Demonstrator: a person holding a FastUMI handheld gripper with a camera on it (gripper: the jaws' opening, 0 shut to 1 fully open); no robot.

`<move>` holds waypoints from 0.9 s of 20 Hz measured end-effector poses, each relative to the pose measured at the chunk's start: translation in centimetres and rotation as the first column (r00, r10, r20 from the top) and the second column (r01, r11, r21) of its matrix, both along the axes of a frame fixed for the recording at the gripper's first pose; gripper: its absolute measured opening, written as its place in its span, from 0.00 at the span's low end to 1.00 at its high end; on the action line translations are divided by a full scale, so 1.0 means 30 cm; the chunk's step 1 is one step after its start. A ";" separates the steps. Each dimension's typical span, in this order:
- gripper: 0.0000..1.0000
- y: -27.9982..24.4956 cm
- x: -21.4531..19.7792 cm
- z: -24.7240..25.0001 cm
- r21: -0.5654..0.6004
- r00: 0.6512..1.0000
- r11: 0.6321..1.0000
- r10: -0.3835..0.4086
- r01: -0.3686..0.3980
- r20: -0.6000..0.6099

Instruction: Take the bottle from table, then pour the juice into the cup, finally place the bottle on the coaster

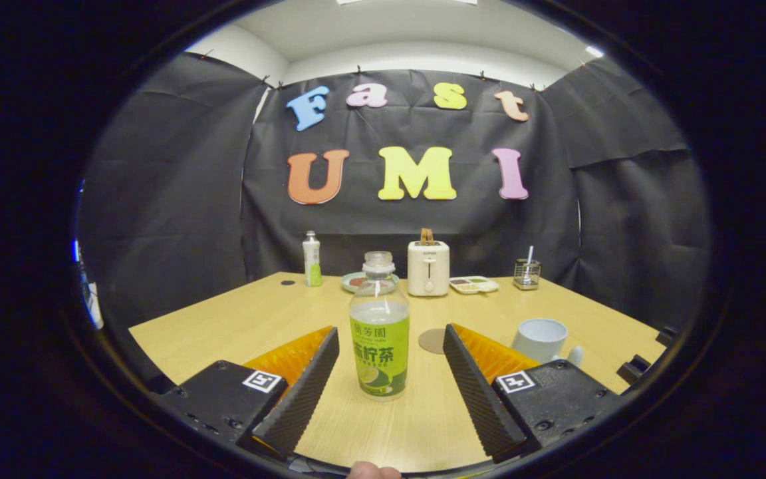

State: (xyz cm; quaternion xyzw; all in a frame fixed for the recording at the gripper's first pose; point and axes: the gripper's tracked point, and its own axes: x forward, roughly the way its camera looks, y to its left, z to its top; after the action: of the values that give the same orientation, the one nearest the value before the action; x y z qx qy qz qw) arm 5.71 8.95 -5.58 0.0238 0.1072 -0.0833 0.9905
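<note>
Bottle (379,326) stands upright on the table (223,326) between the wide-open, empty gripper (391,346) fingers — neither touches it. Cup (540,339) and coaster (433,340) sit just behind-right of the bottle; closing off-centre could topple it — it looks uncapped.

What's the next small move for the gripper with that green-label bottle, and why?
Probably ease forward a little, then close. The gripper is open, and the bottle stands upright between its fingers, touched by neither, so it isn't yet held for pouring into the cup.
</note>
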 end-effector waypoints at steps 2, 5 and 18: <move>1.00 -0.005 0.032 -0.044 0.003 1.000 1.000 -0.010 0.010 -0.026; 1.00 -0.003 0.084 -0.094 0.014 0.998 1.000 -0.011 0.011 -0.065; 0.93 0.010 0.197 -0.141 0.078 0.994 0.997 0.017 -0.009 -0.109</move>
State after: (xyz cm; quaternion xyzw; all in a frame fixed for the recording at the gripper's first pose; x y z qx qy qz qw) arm 11.63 9.26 -9.82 0.0568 0.1645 -0.0739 0.9820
